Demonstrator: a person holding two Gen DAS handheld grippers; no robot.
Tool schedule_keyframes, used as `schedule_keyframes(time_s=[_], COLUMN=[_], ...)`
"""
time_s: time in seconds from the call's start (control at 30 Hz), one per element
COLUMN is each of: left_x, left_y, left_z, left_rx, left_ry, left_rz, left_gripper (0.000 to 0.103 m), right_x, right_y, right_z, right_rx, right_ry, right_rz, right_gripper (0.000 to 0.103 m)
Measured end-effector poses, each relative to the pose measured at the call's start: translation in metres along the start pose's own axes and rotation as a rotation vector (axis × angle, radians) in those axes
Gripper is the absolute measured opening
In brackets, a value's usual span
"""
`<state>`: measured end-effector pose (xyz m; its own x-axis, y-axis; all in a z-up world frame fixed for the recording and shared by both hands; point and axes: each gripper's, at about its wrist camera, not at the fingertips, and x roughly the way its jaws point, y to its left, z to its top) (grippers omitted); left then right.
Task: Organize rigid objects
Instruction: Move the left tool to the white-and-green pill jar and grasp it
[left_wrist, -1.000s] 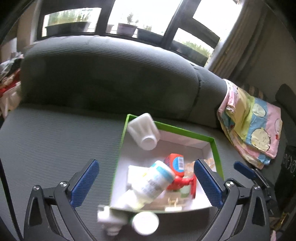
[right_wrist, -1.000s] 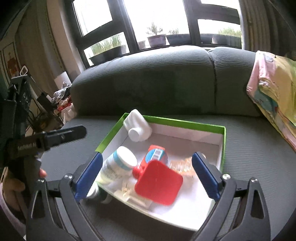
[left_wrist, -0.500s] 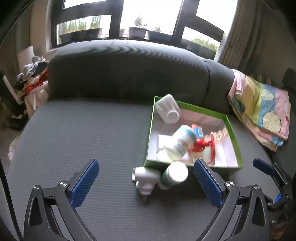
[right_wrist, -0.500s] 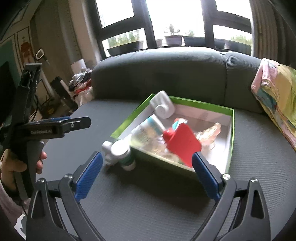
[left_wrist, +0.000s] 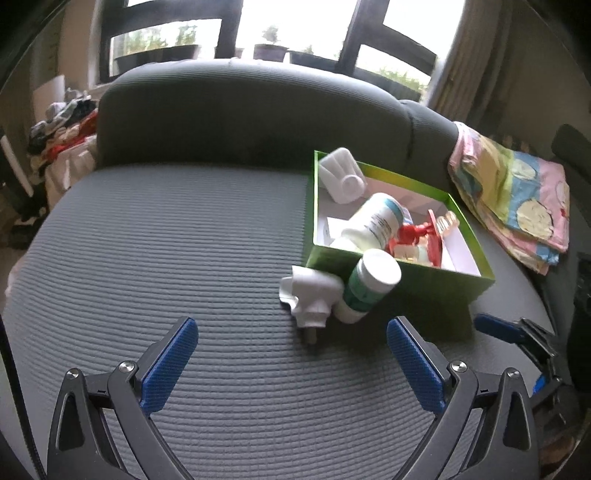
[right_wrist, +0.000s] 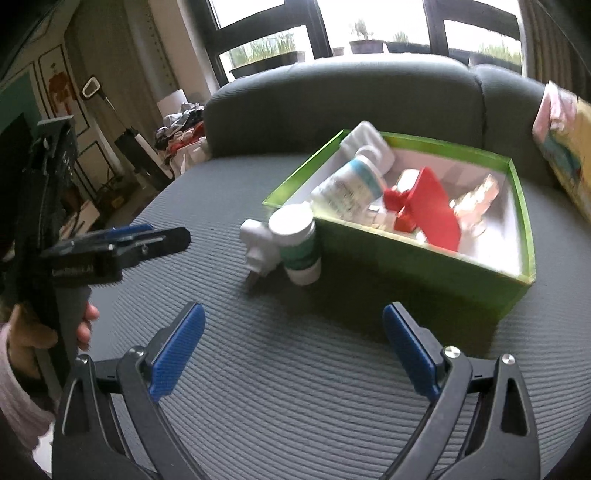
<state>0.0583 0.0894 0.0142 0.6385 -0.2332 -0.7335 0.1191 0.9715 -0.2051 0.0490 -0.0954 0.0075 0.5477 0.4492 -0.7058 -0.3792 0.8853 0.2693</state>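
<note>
Both tools — left tool (left_wrist: 291, 356) and right tool (right_wrist: 293, 349) — gape wide, holding nothing. Against the green box (left_wrist: 399, 275) lean a green-labelled bottle (left_wrist: 367, 284) and a white plug (left_wrist: 310, 295), both outside it.

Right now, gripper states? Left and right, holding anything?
Left gripper: open, empty, above the sofa seat.
Right gripper: open, empty, short of the green box.
</note>
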Motion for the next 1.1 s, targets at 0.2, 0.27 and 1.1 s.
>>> schedule_keyframes(time_s=[0.2,0.27,1.1], left_x=[0.013,0.018,0.076], left_y=[-0.006,-0.010,-0.042], left_z=[-0.003,-0.001,0.024], left_rx=[0.055,0.076,0.211], left_ry=[-0.018,-0.025,0.025], left_rz=[-0.042,-0.060,-0.221], left_gripper=[0.102,0.102,0.074], right_x=[0.024,0.032,0.097], right_y=[0.004,0.003,-0.018], right_z=[-0.004,-0.003,0.014], right_rx=[-0.002,0.004,0.074], right_ry=[0.009,0.015,0.005], right_rz=[-0.007,0.003,0.091], right_gripper=[0.093,0.091,0.055])
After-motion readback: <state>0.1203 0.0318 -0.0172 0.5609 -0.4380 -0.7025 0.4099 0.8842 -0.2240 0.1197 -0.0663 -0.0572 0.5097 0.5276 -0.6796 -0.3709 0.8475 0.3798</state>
